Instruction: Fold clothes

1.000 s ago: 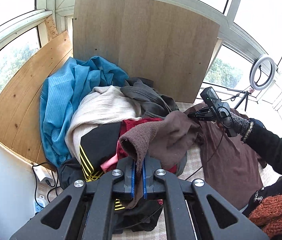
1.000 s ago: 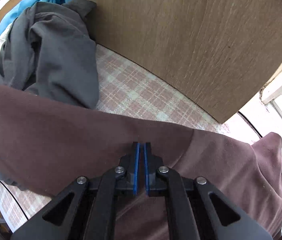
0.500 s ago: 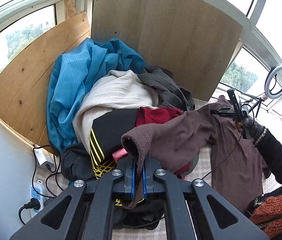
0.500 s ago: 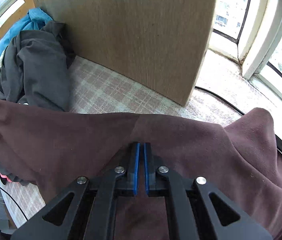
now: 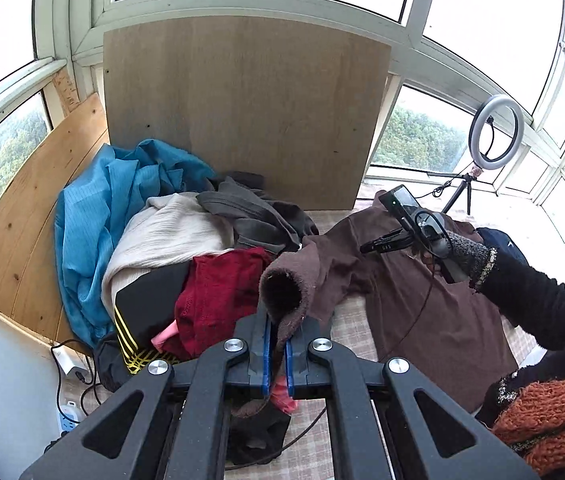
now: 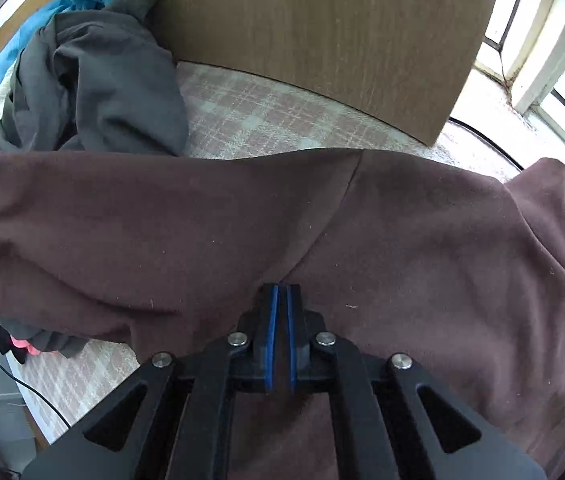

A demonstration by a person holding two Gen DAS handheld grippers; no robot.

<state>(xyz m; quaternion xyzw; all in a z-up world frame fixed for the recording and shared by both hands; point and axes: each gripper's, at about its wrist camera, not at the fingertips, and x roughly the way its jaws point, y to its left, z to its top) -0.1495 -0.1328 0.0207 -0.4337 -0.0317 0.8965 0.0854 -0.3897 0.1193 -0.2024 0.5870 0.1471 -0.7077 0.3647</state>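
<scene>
The brown garment [image 6: 402,240] lies spread across the checked cloth surface [image 6: 266,120], beside a heap of clothes [image 5: 170,240] stacked against the wooden board [image 5: 242,112]. The left gripper [image 5: 277,332] is clenched on the garment's fuzzy sleeve cuff [image 5: 282,292]. The right gripper [image 6: 281,296] is clenched on the garment's body fabric.

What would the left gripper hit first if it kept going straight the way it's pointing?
Probably the brown garment itself: the left gripper is shut on its cuff, which bulges just ahead. Beyond that sits the dark red garment in the pile, though depth is unclear.
</scene>
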